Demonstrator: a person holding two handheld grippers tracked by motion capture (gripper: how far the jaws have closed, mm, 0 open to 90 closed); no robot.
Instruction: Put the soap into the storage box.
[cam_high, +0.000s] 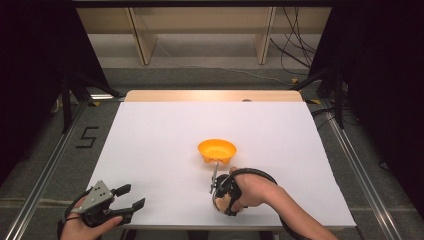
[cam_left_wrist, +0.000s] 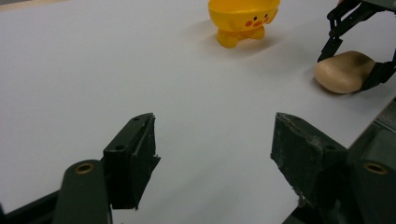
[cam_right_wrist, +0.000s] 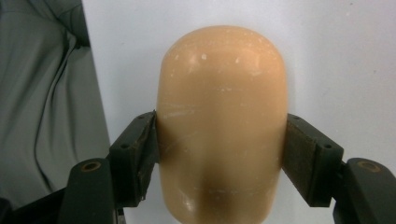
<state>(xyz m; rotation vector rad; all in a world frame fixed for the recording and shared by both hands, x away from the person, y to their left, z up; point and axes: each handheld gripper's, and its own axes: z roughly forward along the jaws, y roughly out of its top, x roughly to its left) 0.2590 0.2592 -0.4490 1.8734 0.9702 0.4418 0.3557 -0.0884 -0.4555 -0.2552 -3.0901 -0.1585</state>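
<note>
The right gripper (cam_right_wrist: 219, 154) has its two black jaws pressed against the flanks of a tan, rounded bread roll (cam_right_wrist: 222, 116), one pad on each side, so it is clenched on the roll. Seen from the left gripper view, the roll (cam_left_wrist: 344, 71) lies on the white table sheet (cam_high: 165, 135) near the person's edge, well short of the yellow duck-faced bowl (cam_left_wrist: 243, 18) and to one side of it. Whether it rests its full weight on the sheet or is already a shade lifted is hard to tell from these angles. In the high view the right gripper (cam_high: 223, 192) sits just on the near side of the bowl (cam_high: 216, 150), with the hand wrapped over it.

The left gripper (cam_high: 131, 197) waits far to the left of the bowl, near the table's front edge, jaws spread wide and holding nothing (cam_left_wrist: 212, 158).

The step in hand looks like lifting the roll to carry it to the bowl. To do it well, keep the squeeze gentle, since a soft roll would dent or squirt forward under a hard pinch. Raise it straight up before travelling, high enough to clear the bowl's rim. Centre it over the opening, because the bowl stands on small feet and a nudge at the rim could tip it.
</note>
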